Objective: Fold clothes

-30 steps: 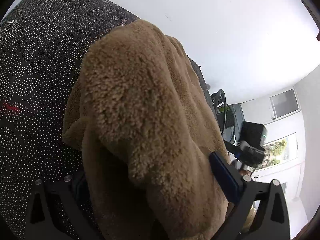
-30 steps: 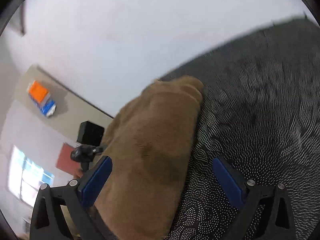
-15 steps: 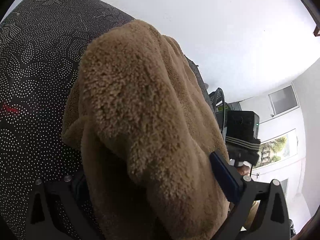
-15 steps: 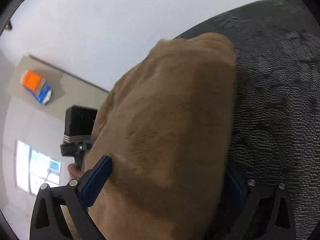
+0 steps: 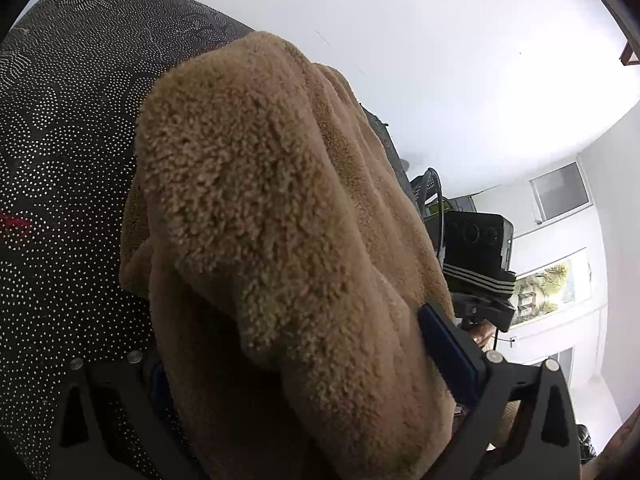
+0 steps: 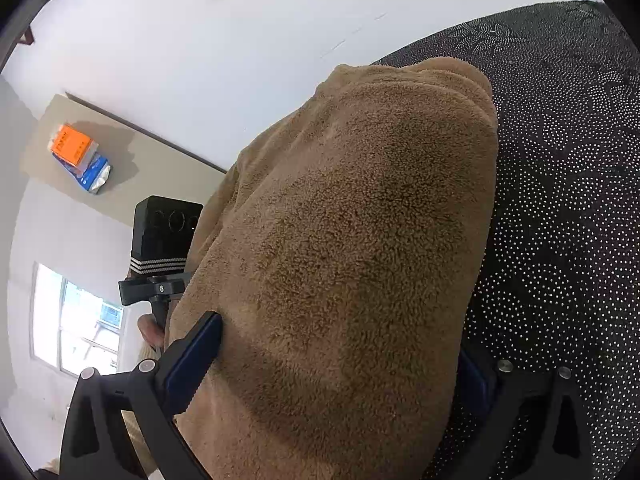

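Observation:
A thick tan fleece garment (image 5: 280,216) is bunched into a fat roll on a dark dotted cloth surface (image 5: 60,128). My left gripper (image 5: 304,368) has its jaws wide around one end of the roll, blue pads against the fleece on both sides. My right gripper (image 6: 340,360) has its jaws wide around the other end of the garment (image 6: 352,240), pads pressing its sides. Each wrist view shows the other gripper's black camera block beside the fleece, in the left wrist view (image 5: 476,248) and in the right wrist view (image 6: 164,232).
The dotted cloth (image 6: 568,200) spreads beyond the roll on its outer side in each view. A white wall fills the background. A shelf holds orange and blue packets (image 6: 78,156). Windows (image 6: 76,320) lie beyond.
The right gripper has moved in from beside the garment until its jaws straddle the roll. The other gripper's camera block has drawn nearer in both views. The left gripper's hold looks unchanged.

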Available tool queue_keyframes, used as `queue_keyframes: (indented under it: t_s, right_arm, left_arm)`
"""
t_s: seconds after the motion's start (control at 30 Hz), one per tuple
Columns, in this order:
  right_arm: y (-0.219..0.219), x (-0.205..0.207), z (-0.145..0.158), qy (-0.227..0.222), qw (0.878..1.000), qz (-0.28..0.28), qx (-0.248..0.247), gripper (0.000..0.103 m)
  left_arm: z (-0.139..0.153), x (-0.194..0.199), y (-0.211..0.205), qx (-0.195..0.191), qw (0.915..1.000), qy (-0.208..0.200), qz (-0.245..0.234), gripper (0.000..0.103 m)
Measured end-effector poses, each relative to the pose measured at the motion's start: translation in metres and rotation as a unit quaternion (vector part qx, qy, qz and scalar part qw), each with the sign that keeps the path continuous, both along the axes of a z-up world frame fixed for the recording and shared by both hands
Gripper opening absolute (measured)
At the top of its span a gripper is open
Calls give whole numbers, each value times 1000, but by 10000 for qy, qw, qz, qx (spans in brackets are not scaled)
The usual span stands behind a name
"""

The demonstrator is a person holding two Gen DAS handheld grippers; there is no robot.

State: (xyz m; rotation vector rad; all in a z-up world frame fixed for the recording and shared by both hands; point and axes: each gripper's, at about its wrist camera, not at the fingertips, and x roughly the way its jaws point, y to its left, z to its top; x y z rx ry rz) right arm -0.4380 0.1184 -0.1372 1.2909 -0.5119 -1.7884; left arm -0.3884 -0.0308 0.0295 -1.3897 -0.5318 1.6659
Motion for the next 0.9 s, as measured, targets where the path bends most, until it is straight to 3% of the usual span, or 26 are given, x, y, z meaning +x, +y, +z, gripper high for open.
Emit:
queue_keyframes:
  t_s: [0.3, 0.47, 0.63, 0.73, 0.77, 0.9]
  right_arm:
    - [-19, 14, -1, 300, 9993, -94, 182, 103]
    - [-36, 31, 3, 792, 9954, -304, 446, 90]
    - [-46, 35, 4, 868, 9949, -457, 233, 75]
    - [-42, 35, 10, 949, 9940, -546, 73, 64]
    - [-41, 35, 12, 975, 9936, -569, 27, 62]
    - [-42, 43, 25, 1114, 9917, -635, -9, 59]
  left_arm:
    - [4, 11, 7, -123, 9997, 122, 147, 103]
    - [6, 16, 8, -139, 9997, 131, 164, 103]
    - [10, 24, 11, -219, 9990, 130, 362, 102]
    - [12, 29, 10, -258, 9982, 65, 539, 94]
    - [14, 30, 8, -215, 9980, 16, 591, 86]
    - [32, 44, 14, -182, 9978, 125, 631, 75]
